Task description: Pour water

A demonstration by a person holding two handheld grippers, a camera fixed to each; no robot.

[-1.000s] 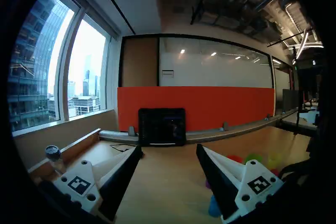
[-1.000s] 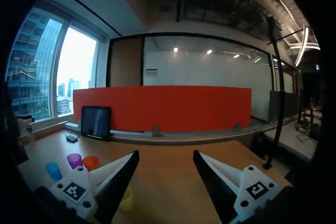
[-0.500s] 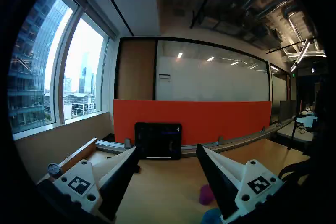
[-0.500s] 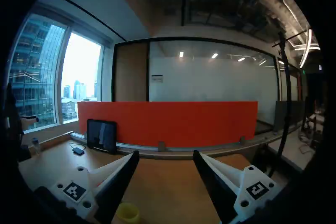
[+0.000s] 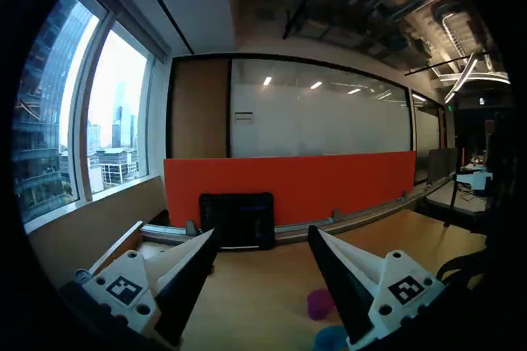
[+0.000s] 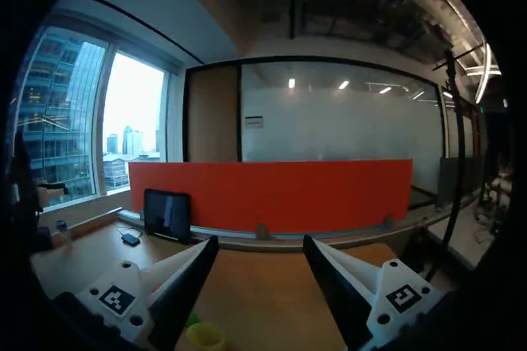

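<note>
In the left gripper view my left gripper [image 5: 260,239] stands open above the wooden desk [image 5: 263,285], nothing between its fingers. A purple cup [image 5: 319,303] and a blue cup [image 5: 331,338] sit low, beside the right finger. A small bottle with a dark cap [image 5: 82,276] peeks out at the far left behind the left finger. In the right gripper view my right gripper [image 6: 259,245] is open and empty over the same desk [image 6: 263,292]. A yellow cup [image 6: 205,336] and a sliver of a green cup [image 6: 191,319] lie near its left finger. The small bottle [image 6: 62,232] stands far left by the window.
A dark tablet [image 5: 237,220] leans against the orange divider [image 5: 296,183] at the back of the desk; it appears as the tablet [image 6: 167,215] in the right gripper view, with a small dark device and cable [image 6: 131,238] beside it. Windows [image 5: 79,134] run along the left.
Both gripper views have tilted upward, so the cups have slid down toward the bottom edge. The left view has also turned slightly right. Both grippers stayed open.
</note>
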